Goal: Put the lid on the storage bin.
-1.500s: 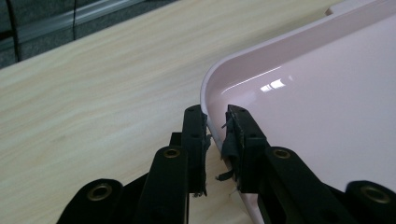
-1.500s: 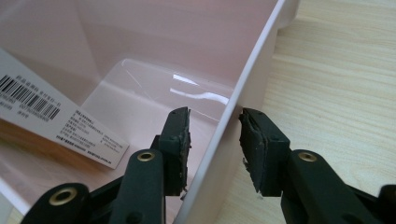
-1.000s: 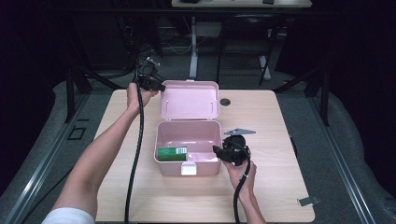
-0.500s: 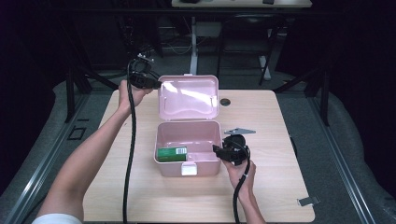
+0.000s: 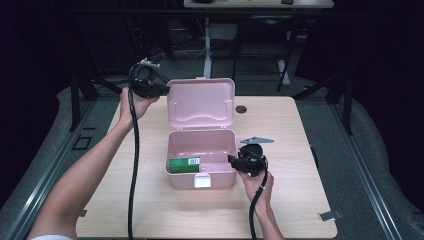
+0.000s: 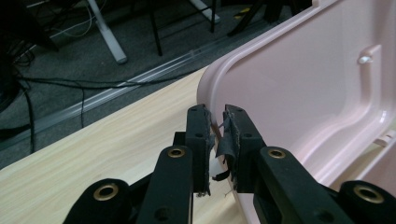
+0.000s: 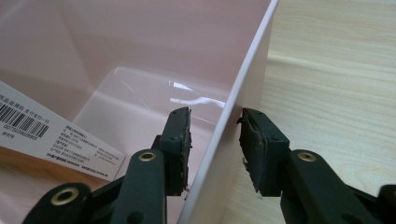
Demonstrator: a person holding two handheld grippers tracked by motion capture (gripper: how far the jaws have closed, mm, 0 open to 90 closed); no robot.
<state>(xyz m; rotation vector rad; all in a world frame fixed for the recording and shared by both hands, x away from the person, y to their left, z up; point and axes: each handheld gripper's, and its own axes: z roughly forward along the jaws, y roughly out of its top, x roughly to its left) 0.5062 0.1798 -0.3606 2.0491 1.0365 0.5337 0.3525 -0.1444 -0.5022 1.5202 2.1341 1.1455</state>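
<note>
A pink plastic box [image 5: 200, 181] stands open at mid-table, its lid [image 5: 201, 102] tilted up behind it. My left gripper [image 5: 163, 90] is shut on the lid's left edge; in the left gripper view the jaws [image 6: 215, 126] pinch the lid's rim [image 6: 299, 84]. My right gripper [image 5: 232, 161] straddles the box's right wall [image 7: 243, 70], one pad inside and one outside, closed on it [image 7: 215, 126]. A green carton [image 5: 183, 164] lies inside at the left; its white barcode label [image 7: 46, 135] faces up.
The light wooden table [image 5: 300, 130] has a small black round grommet [image 5: 241, 109] behind the box at the right. A white latch [image 5: 202, 182] sits on the box's front. Desk legs and cables stand on the dark floor beyond the far edge.
My left hand has moved up and a little left with the lid's edge, and the lid's top has risen. The right gripper and the box have stayed put.
</note>
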